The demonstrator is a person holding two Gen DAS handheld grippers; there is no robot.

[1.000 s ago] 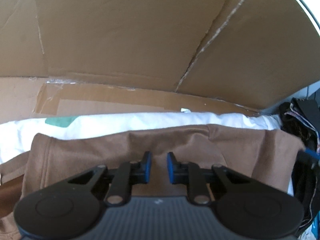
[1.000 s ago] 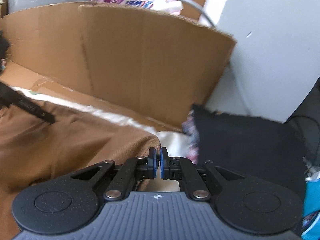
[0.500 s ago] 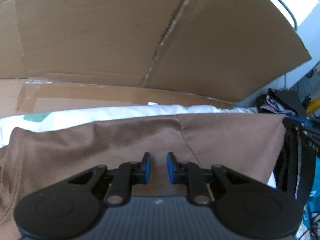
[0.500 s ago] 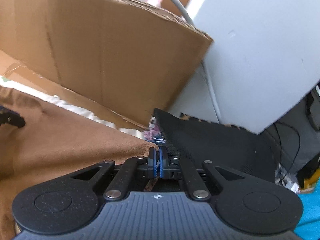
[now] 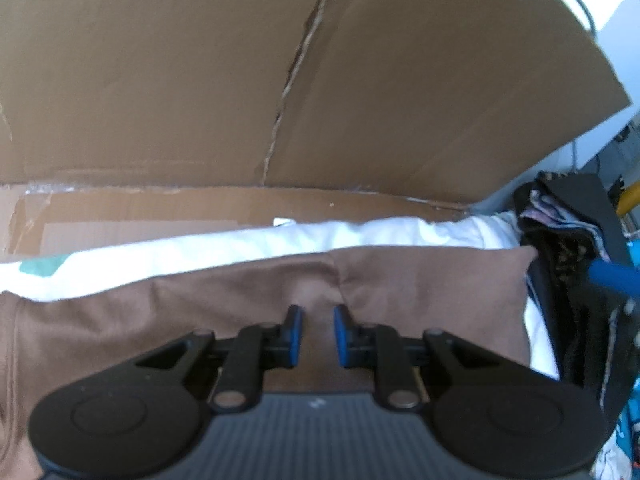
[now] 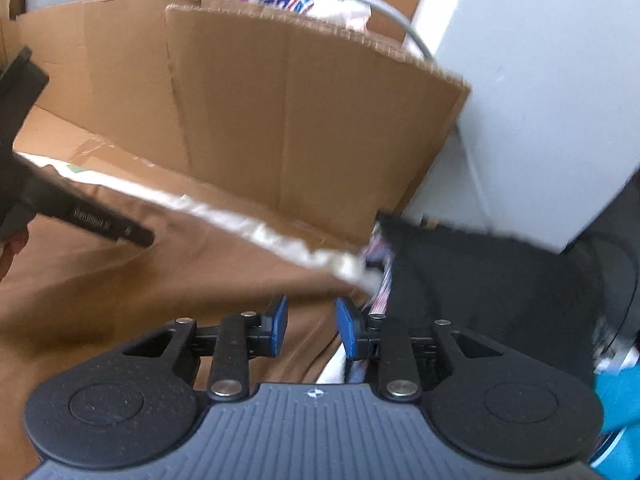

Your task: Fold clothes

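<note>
A brown garment (image 5: 420, 292) lies spread over a white sheet (image 5: 240, 244), its far edge straight and its right corner flat. My left gripper (image 5: 316, 336) hovers over the garment's middle, open by a narrow gap with nothing between the pads. In the right wrist view the same brown garment (image 6: 120, 280) fills the lower left. My right gripper (image 6: 311, 328) is over its right corner; its jaws are opening and the pads are clear of the cloth. The left gripper's black finger (image 6: 92, 220) reaches in from the left.
A tall cardboard wall (image 5: 280, 80) stands behind the sheet, with a cardboard floor flap below it. A pile of dark clothes (image 6: 480, 280) sits to the right of the garment, a pale grey panel (image 6: 540, 100) behind it. Something turquoise (image 6: 616, 396) shows at the far right.
The right gripper, shut on the garment's right corner before, has parted its jaws and let go. The corner now lies flat. The left gripper's view has slid to the right along the garment.
</note>
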